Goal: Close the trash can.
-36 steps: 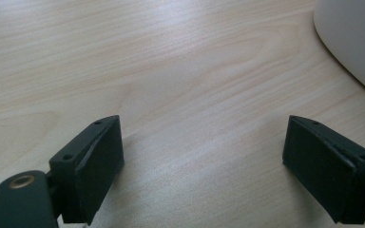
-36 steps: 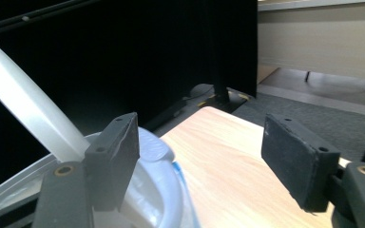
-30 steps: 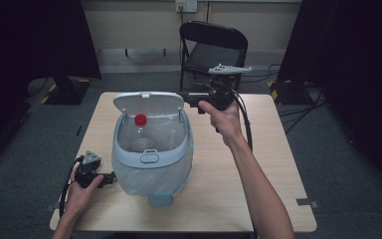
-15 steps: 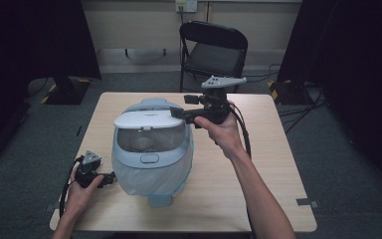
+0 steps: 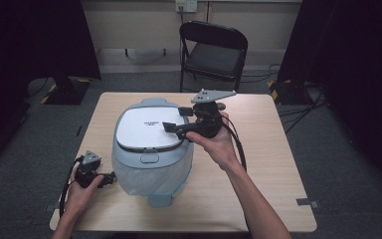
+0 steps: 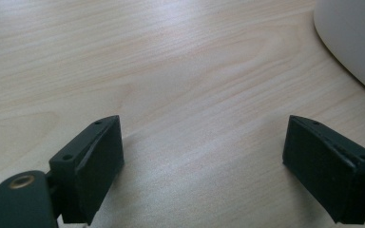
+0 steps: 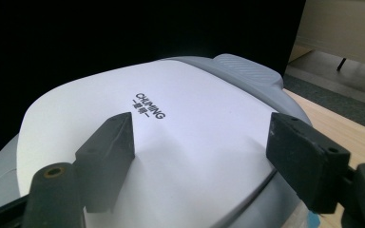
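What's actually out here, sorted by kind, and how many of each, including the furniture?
Lidded bins, pale blue with a white lid: 1, the bin on the table
Handheld grippers: 2, the left gripper and the right gripper
Tables: 1, the wooden table
Folding chairs: 1, the black chair behind the table
Total: 5

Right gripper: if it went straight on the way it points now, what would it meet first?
Most likely the white lid of the bin; the right gripper aims low across it, fingers open, though depth is unclear.
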The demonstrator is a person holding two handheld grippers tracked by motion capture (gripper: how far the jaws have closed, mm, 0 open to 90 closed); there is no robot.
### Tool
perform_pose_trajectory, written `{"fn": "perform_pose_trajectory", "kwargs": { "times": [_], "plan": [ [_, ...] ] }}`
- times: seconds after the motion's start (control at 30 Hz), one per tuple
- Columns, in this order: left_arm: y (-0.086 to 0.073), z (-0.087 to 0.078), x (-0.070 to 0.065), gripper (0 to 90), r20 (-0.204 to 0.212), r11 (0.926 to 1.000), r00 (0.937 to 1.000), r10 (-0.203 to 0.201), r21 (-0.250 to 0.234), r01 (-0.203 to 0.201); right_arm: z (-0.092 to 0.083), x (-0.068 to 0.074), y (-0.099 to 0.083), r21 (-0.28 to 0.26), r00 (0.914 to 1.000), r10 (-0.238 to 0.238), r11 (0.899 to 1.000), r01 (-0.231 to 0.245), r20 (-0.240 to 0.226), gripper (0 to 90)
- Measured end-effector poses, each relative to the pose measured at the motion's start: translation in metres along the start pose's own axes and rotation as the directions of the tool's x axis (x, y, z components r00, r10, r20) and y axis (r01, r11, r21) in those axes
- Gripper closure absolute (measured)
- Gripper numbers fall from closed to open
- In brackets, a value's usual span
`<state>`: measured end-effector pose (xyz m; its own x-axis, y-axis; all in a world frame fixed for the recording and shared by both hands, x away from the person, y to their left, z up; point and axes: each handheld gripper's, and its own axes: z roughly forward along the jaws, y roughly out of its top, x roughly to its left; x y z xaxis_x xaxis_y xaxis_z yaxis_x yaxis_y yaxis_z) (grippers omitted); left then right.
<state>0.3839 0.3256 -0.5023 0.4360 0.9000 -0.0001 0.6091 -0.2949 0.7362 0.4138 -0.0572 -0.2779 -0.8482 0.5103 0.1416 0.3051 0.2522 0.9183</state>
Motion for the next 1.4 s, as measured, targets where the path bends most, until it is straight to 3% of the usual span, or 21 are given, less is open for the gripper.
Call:
{"fn": "perform_pose_trajectory", "kwargs": {
  "times": [0.17, 0.43, 0.57, 0.73, 0.97, 1.1, 1.4],
  "plan": [
    [0.0, 0.0, 0.0, 12.8, 0.0, 1.0, 1.0, 0.0, 0.0, 0.0, 0.002, 0.017, -0.002, 0.032, 0.9967, -0.069, 0.997, 0.068, 0.042, 23.6],
    [0.0, 0.0, 0.0, 12.8, -0.001, 1.0, 1.0, 0.001, 0.0, -0.001, 0.002, 0.029, -0.004, 0.034, 0.9959, -0.072, 0.997, 0.07, 0.055, 23.8],
    [0.0, 0.0, 0.0, 12.8, -0.001, 1.0, 1.0, 0.001, 0.0, -0.001, 0.002, 0.041, -0.01, 0.005, 0.9946, -0.091, 0.996, 0.091, 0.05, 23.9],
    [0.0, 0.0, 0.0, 12.9, -0.002, 1.0, 1.0, 0.001, 0.0, -0.001, 0.001, 0.048, -0.013, 0.021, 0.9896, -0.123, 0.992, 0.122, 0.075, 24.7],
    [0.0, 0.0, 0.0, 12.8, -0.001, 1.0, 1.0, 0.0, 0.0, 0.0, 0.005, 0.042, -0.008, 0.032, 0.9907, -0.119, 0.993, 0.118, 0.066, 24.3],
    [0.0, 0.0, 0.0, 12.9, -0.001, 1.0, 1.0, 0.0, 0.0, 0.0, 0.005, 0.034, -0.006, 0.002, 0.9964, -0.078, 0.997, 0.078, 0.031, 23.1],
    [0.0, 0.0, 0.0, 12.9, -0.002, 1.0, 1.0, -0.001, -0.001, 0.001, -0.013, 0.015, -0.005, -0.038, 0.9943, -0.037, 0.998, 0.041, 0.1, 21.1]
  ]
}}
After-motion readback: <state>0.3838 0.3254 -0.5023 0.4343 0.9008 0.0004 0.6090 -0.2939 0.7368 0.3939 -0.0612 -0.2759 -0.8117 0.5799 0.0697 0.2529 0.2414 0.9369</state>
